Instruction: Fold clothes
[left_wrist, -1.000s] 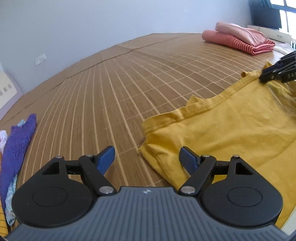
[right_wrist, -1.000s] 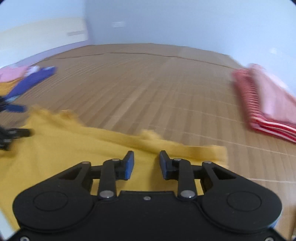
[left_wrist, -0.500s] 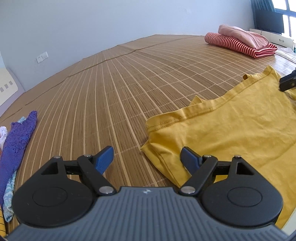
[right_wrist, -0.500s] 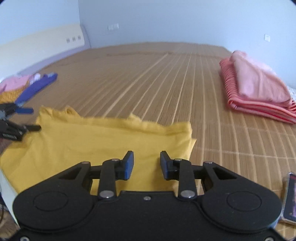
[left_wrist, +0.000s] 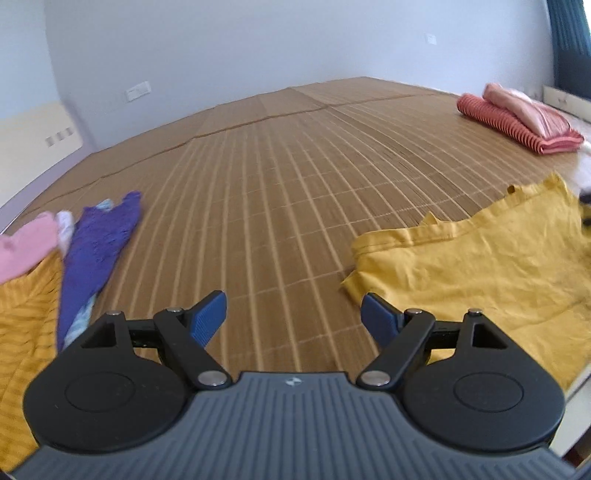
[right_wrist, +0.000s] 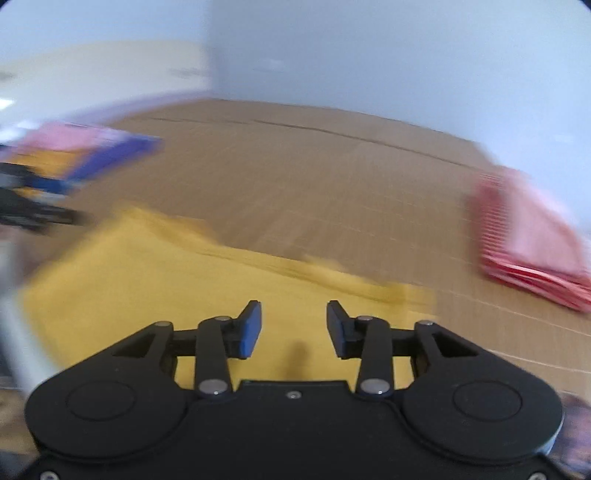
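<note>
Bamboo matting lies under the left gripper, its fingers wide apart and empty, the yellow garment just right of them. Over that cloth the right gripper is opening its fingers, nothing between them.

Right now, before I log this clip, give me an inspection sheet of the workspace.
Surface: bamboo mat, bare in the middle.
Job's things: yellow garment lying flat, near right.
Clutter: unfolded pile at left, purple piece on top; folded red striped and pink stack far right.
Grippers: left gripper open, nothing between; right gripper opening, above the yellow garment, not gripping.
Cables: nothing seen.
Surroundings: pale wall, wall socket.
</note>
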